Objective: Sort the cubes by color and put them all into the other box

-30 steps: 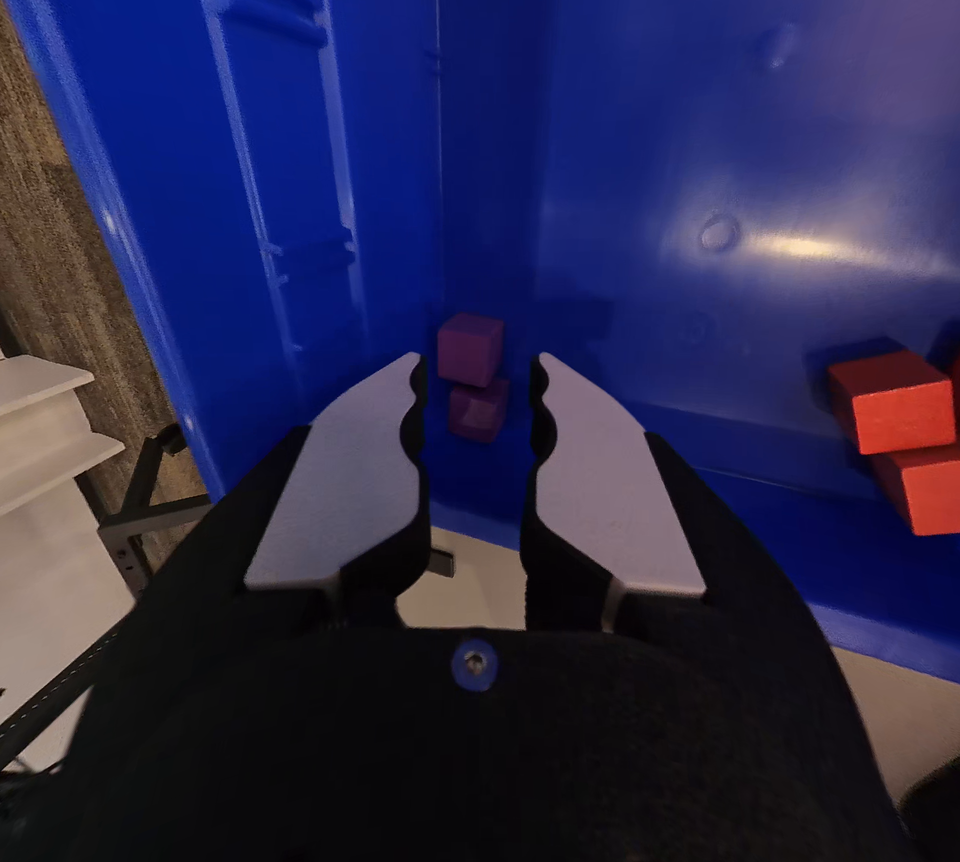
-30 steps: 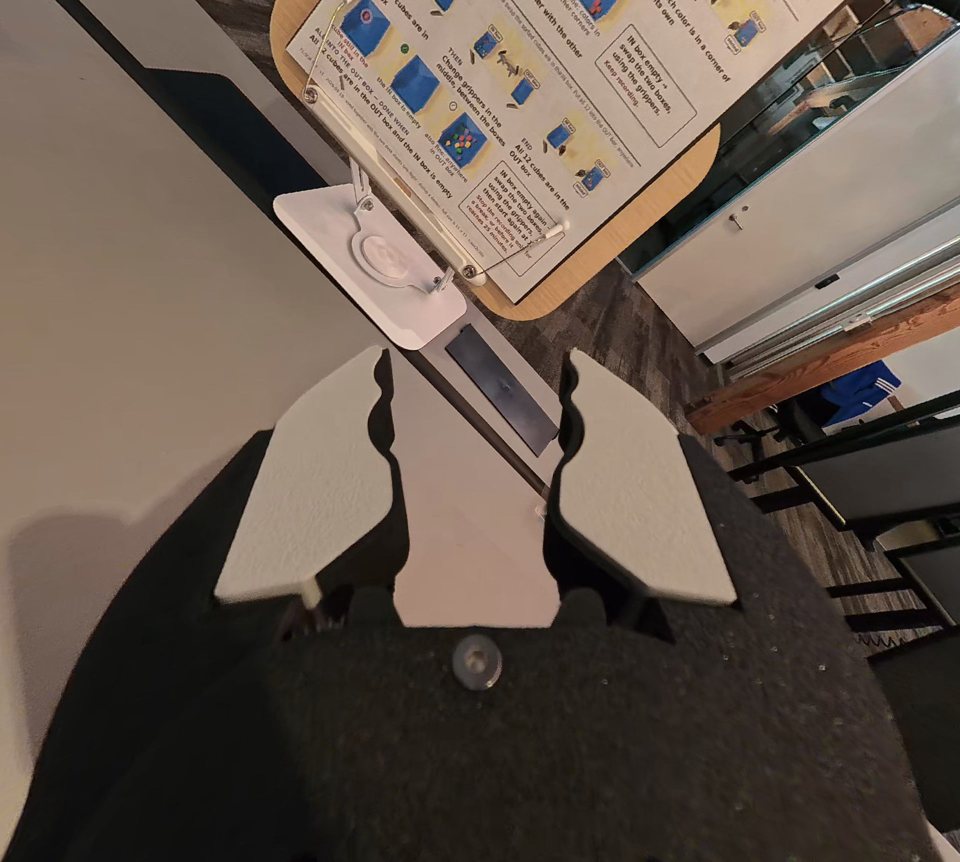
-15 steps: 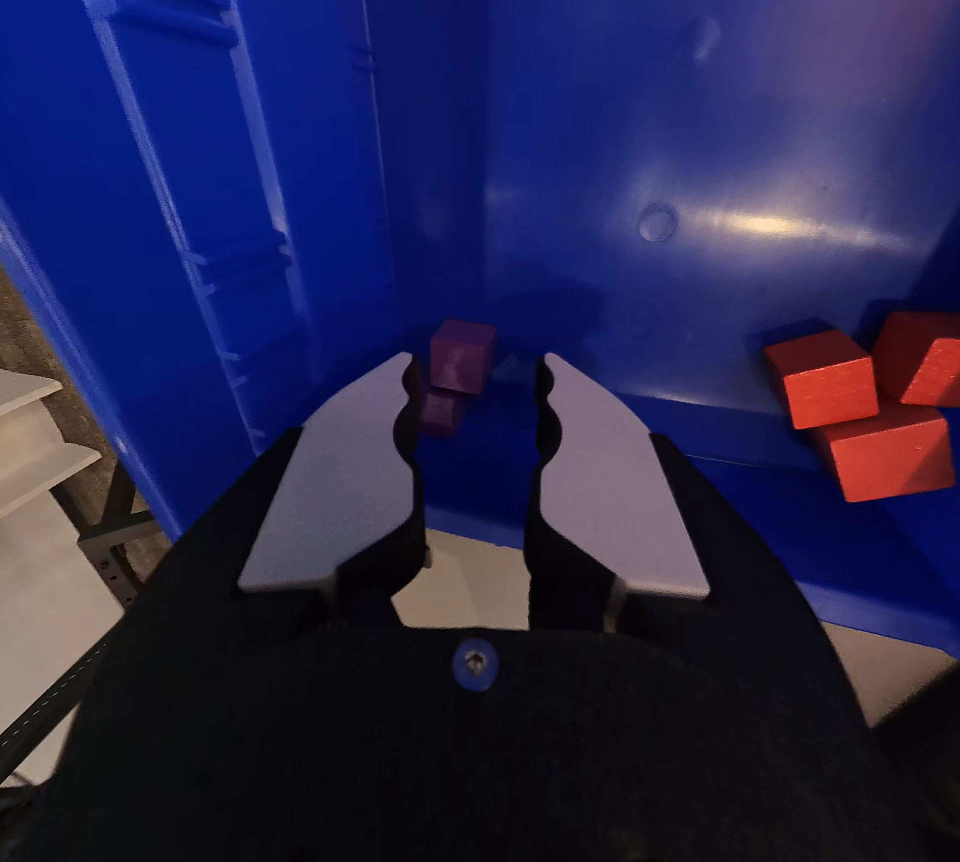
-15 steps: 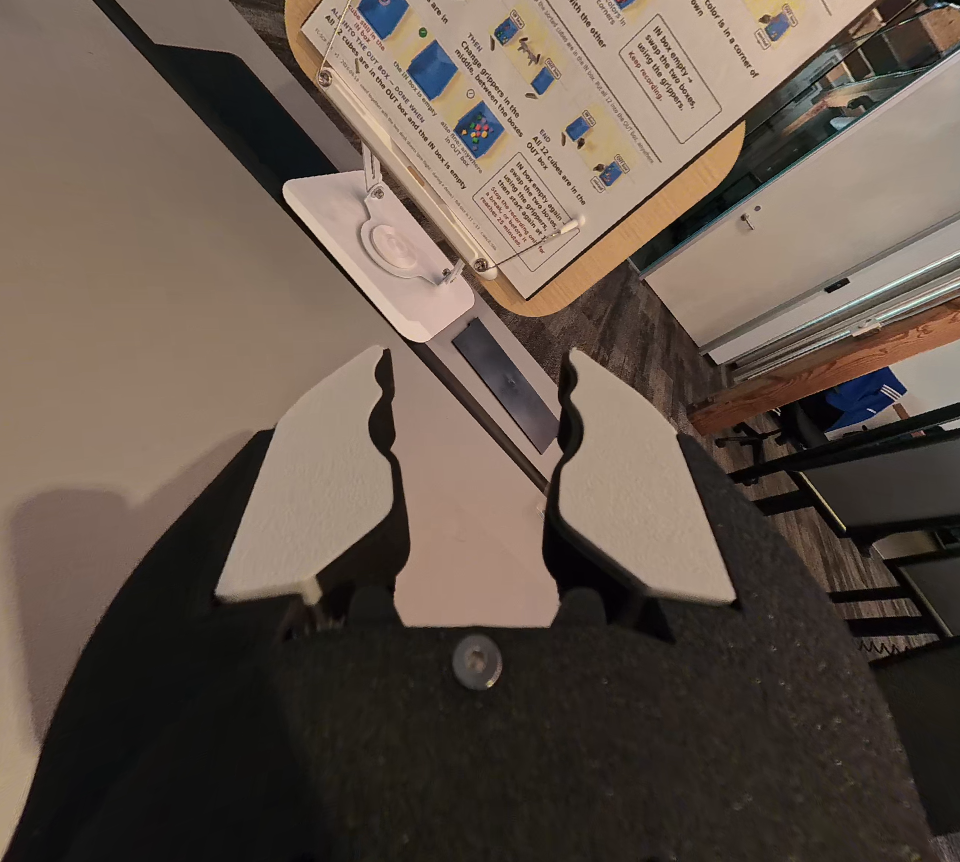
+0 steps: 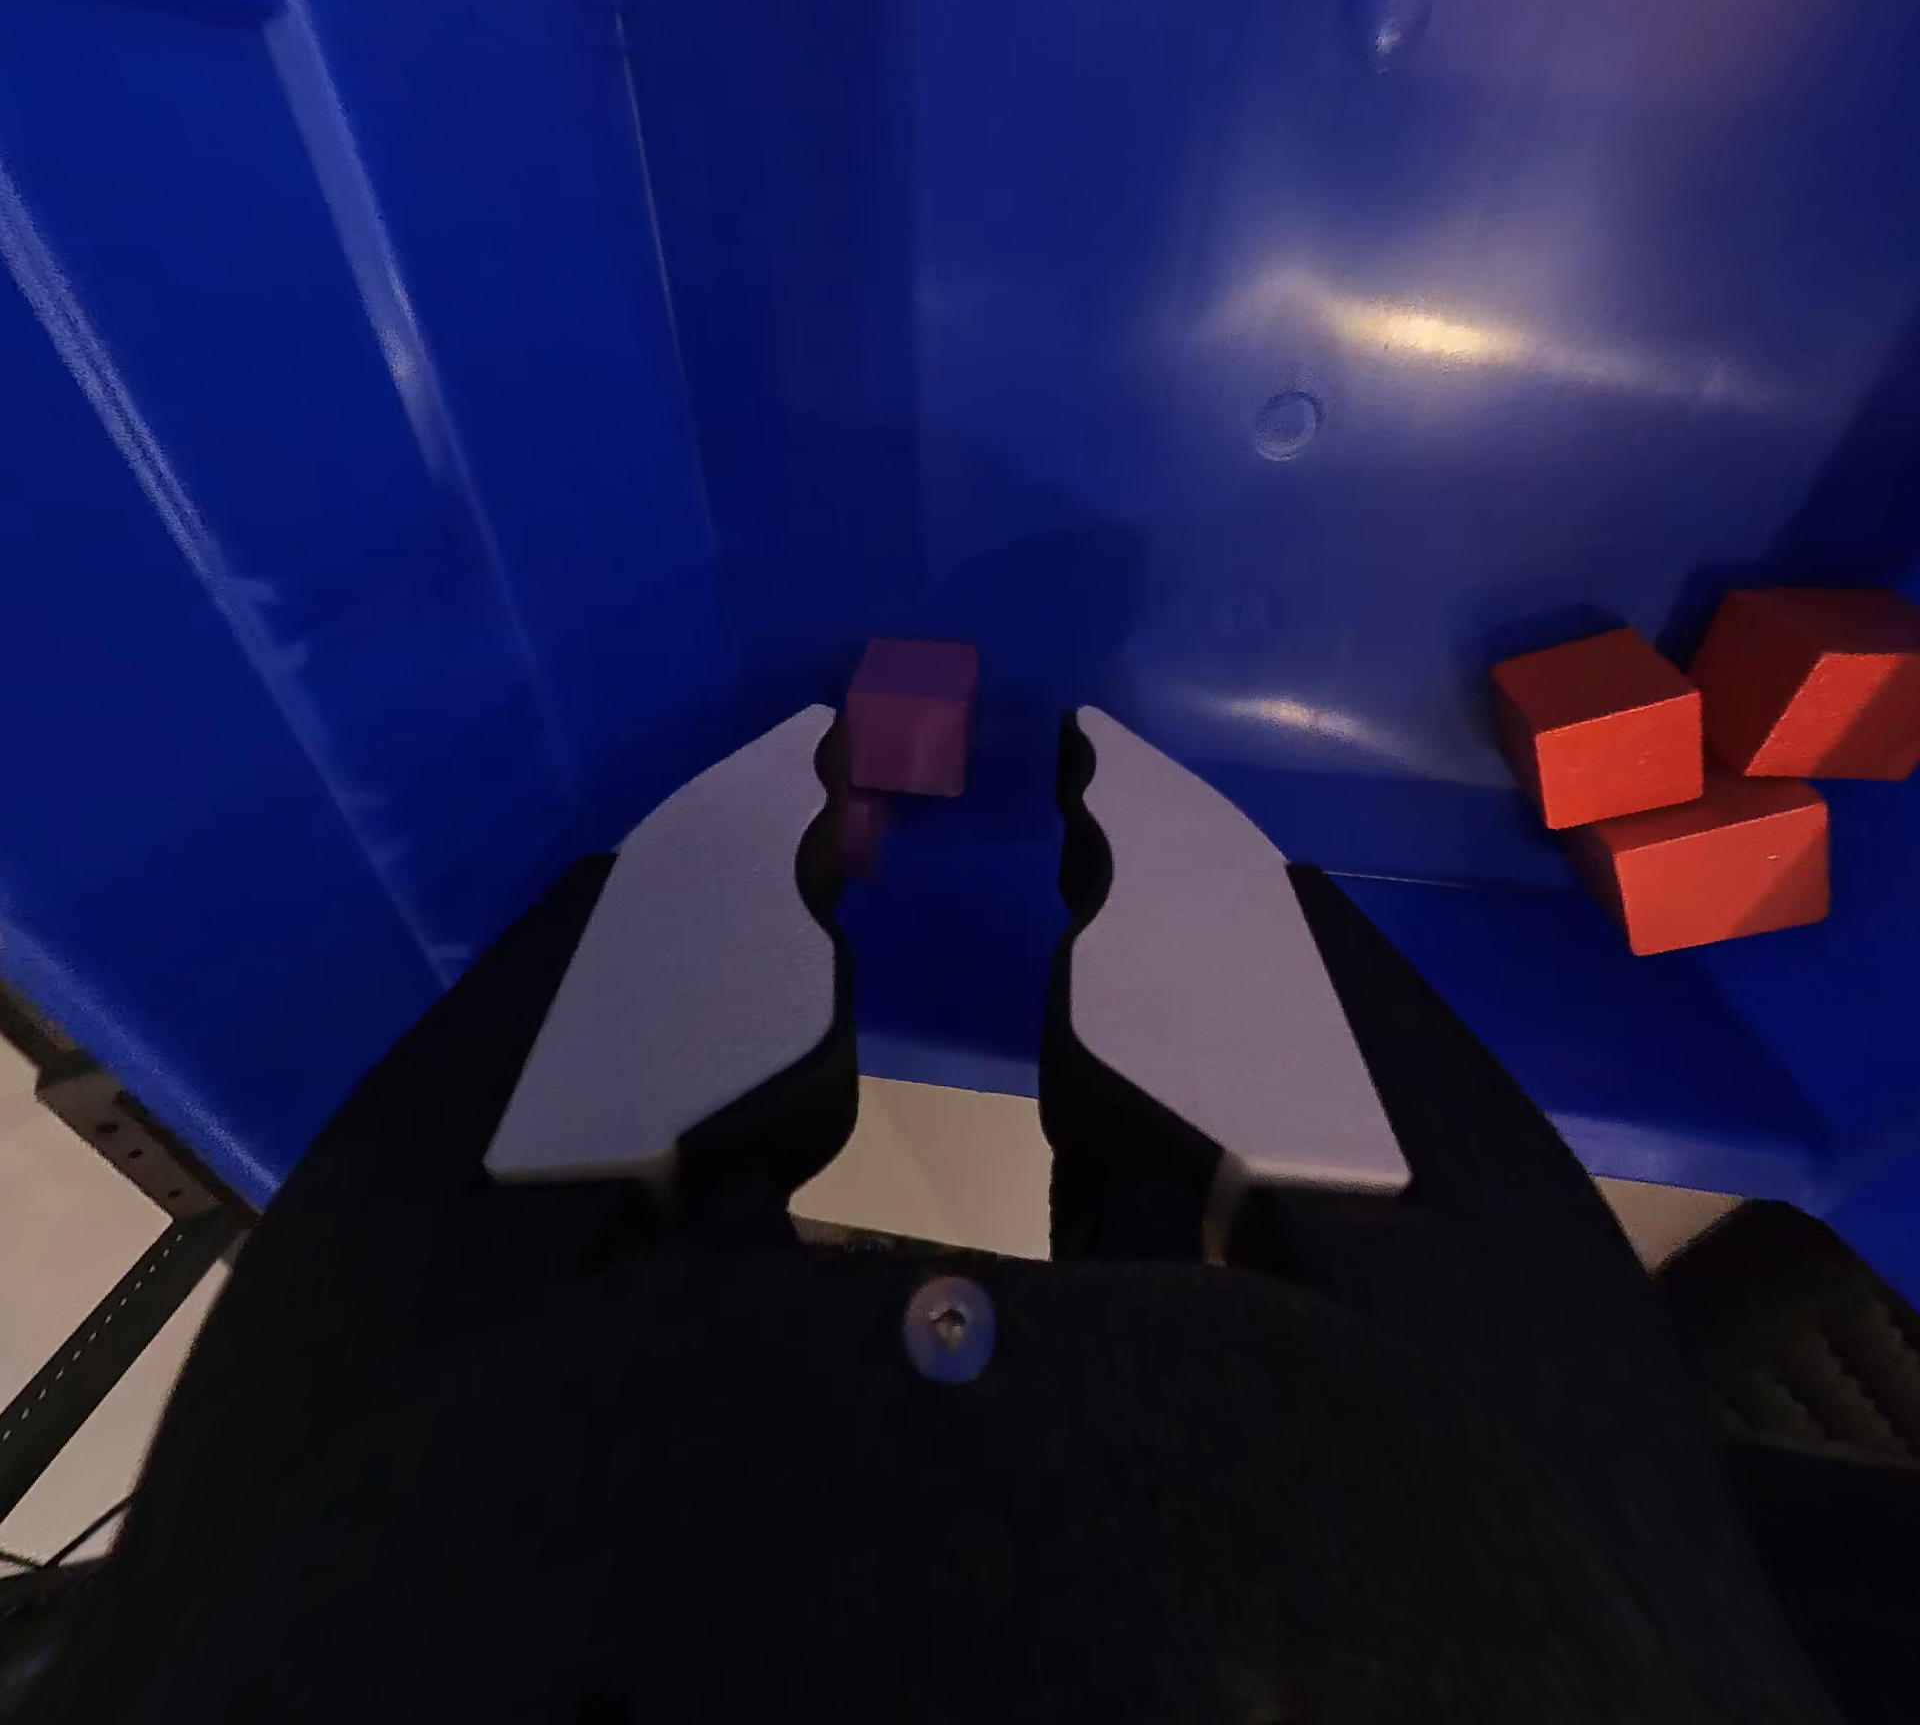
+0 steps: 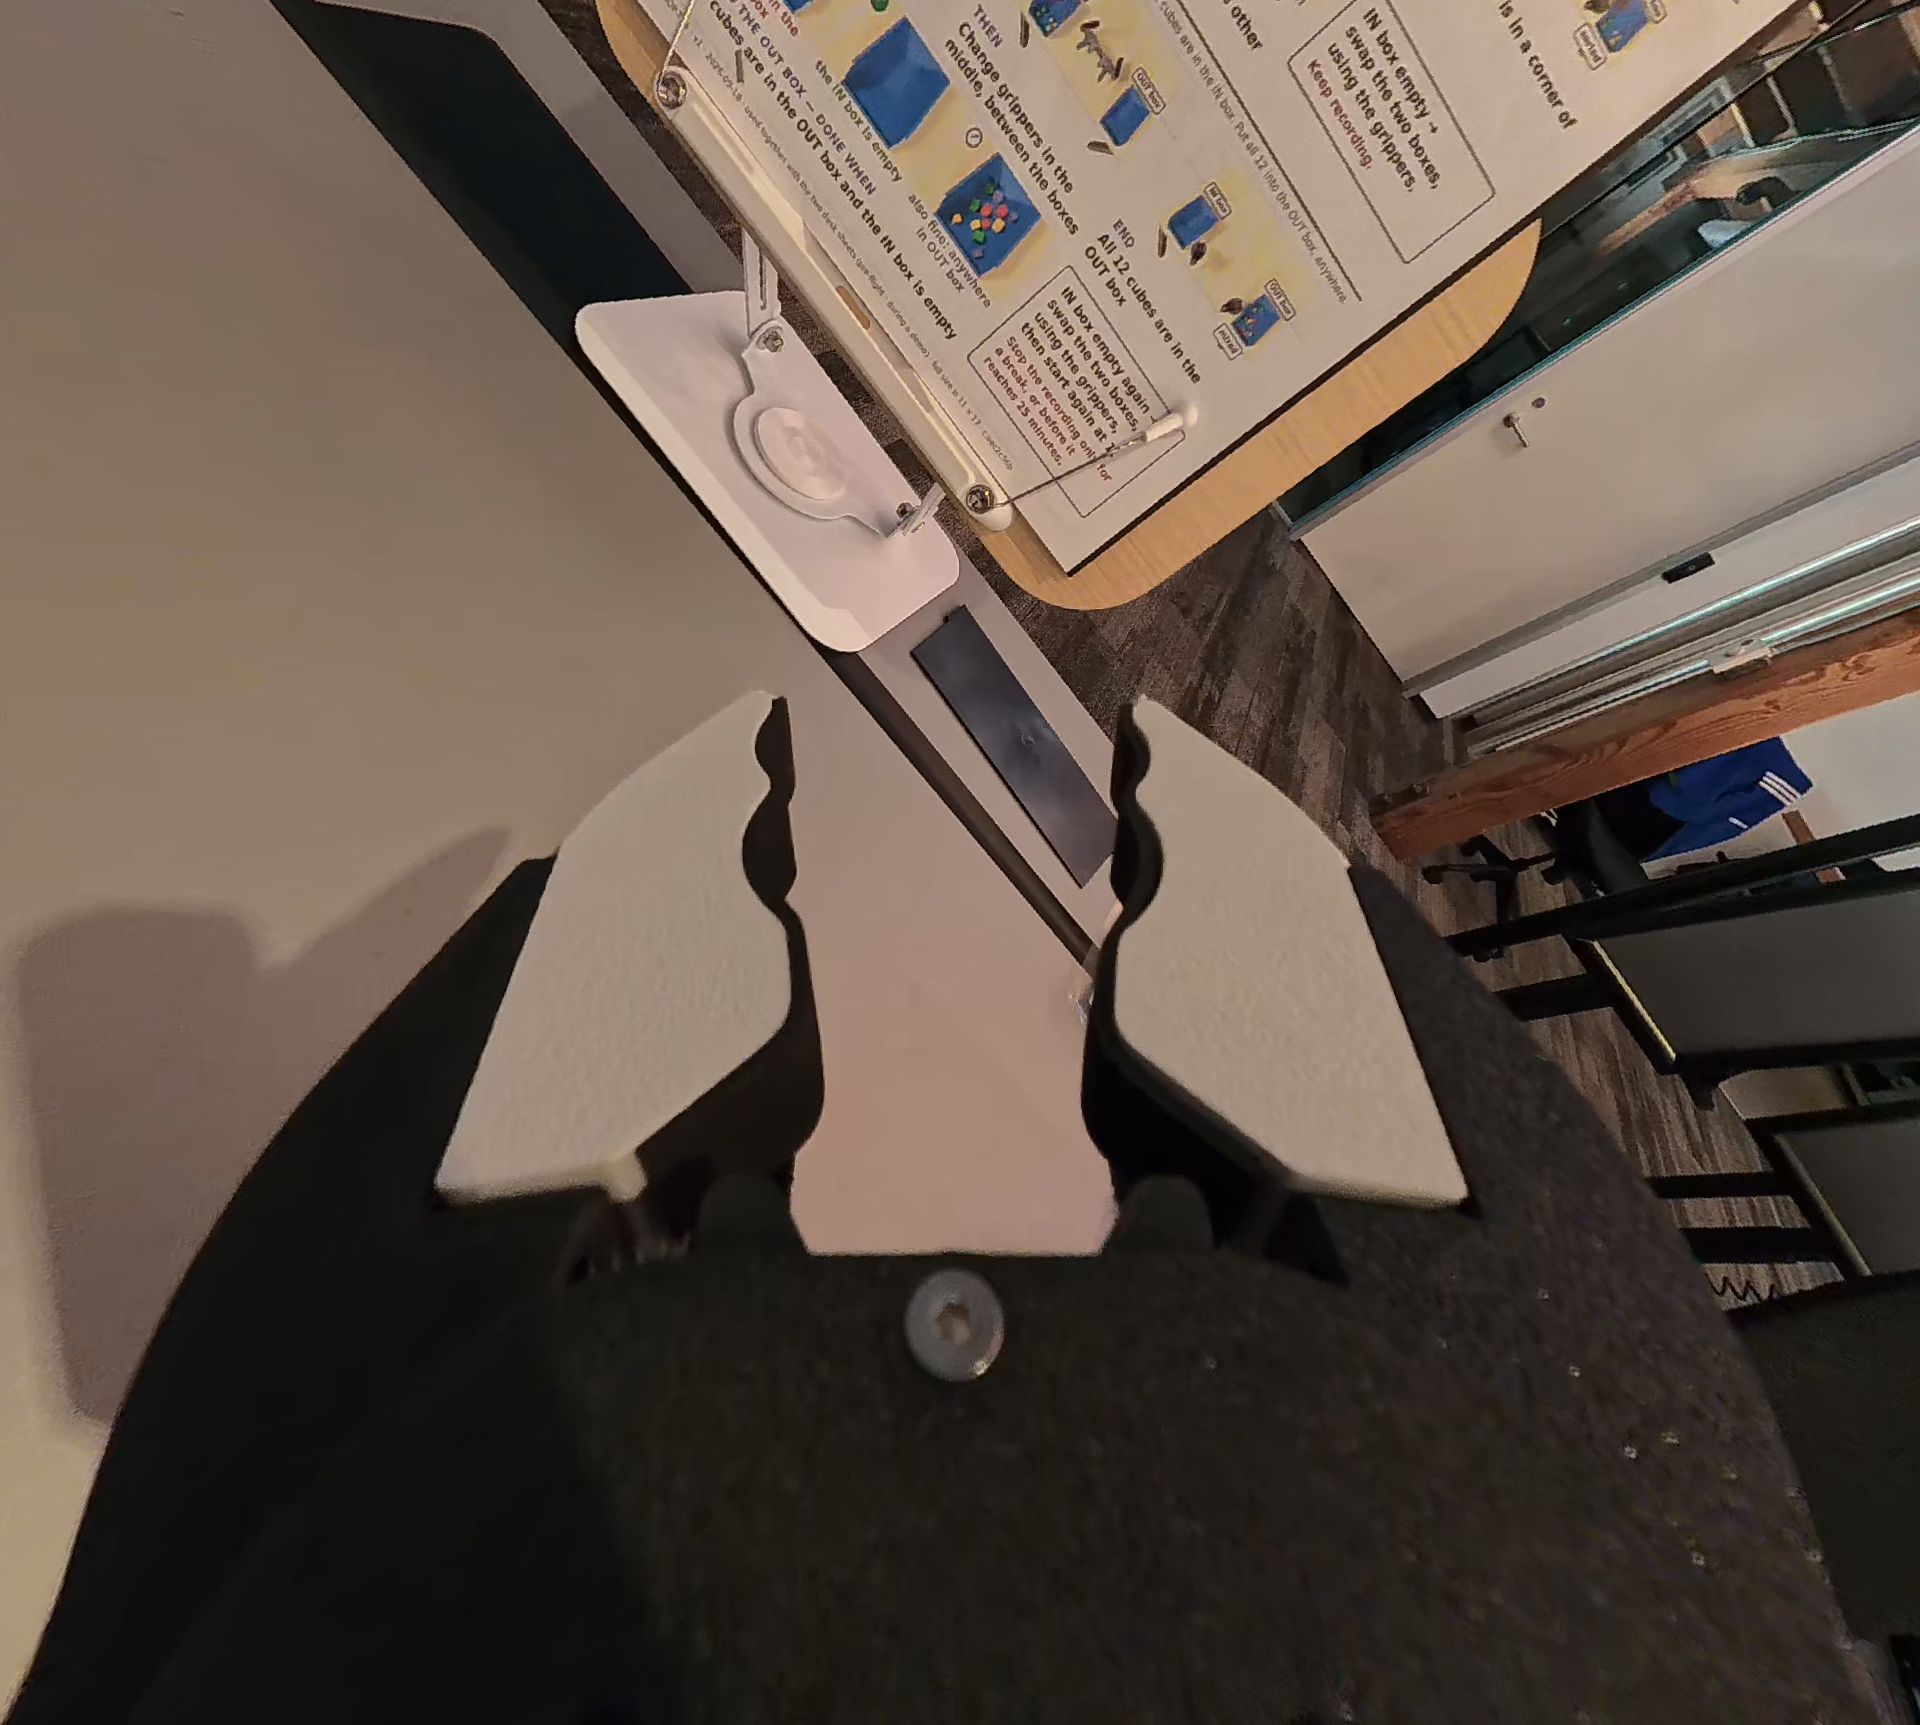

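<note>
Your left gripper (image 5: 945, 730) is spread and empty, aimed into the blue box (image 5: 520, 325) at the purple cube (image 5: 912, 719) tucked in the corner. A second purple cube (image 5: 864, 834) seems to sit below it, mostly hidden by your finger. Close in off-centre and you could nudge the cube against the wall or pinch both. Three red cubes (image 5: 1683, 771) cluster in the next corner. Your right gripper (image 6: 951, 740) is also spread and empty; only its view shows the table (image 6: 312, 428) and instruction sheet (image 6: 1195, 65), no cubes.

Glossy, smooth plastic blue box (image 5: 1351, 221) — matt painted red cubes (image 5: 1600, 730) — matt, finely grained pale table (image 6: 260, 428).
</note>
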### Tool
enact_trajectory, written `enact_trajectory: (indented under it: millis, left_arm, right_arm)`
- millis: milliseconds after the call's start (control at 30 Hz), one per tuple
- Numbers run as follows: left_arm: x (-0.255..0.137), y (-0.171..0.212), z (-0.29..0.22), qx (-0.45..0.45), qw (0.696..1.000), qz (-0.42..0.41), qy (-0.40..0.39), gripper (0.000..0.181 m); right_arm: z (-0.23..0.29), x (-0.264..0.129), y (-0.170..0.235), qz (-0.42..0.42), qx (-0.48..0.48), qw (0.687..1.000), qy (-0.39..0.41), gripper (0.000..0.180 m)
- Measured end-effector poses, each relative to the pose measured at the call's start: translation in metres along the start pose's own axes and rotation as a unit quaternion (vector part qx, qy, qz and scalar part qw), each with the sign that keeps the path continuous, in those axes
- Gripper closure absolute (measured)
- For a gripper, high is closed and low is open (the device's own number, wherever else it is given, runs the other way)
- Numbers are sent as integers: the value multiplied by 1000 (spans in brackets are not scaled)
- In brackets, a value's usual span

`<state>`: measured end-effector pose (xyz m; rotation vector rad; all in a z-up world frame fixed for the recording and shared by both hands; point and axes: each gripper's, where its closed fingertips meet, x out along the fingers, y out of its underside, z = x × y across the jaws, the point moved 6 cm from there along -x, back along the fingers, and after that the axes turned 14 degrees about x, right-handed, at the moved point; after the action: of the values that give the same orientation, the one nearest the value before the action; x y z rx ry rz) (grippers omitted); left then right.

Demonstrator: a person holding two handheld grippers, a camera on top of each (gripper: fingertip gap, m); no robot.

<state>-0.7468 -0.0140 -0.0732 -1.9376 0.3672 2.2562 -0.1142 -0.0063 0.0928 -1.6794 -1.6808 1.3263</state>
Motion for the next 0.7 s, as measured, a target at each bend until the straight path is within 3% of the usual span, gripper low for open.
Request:
enact_trajectory:
  millis: [133,367,567,700]
  left_arm:
    - [2,-2,-6,11,1000,23,11,158]
    - [-3,-4,-13,62,998,20,-23,159]
    - [-61,-12,-24,77,984,-158,-11,159]
    - [-132,-18,-68,160,926,-342,14,159]
  right_arm:
    - [-1,-1,1,2,0,1000,-1,122]
    - [-2,-2,2,5,-2,1000,-3,123]
    - [8,-2,-4,-14,8,999,-37,125]
    - [27,-3,-13,-47,38,992,-114,125]
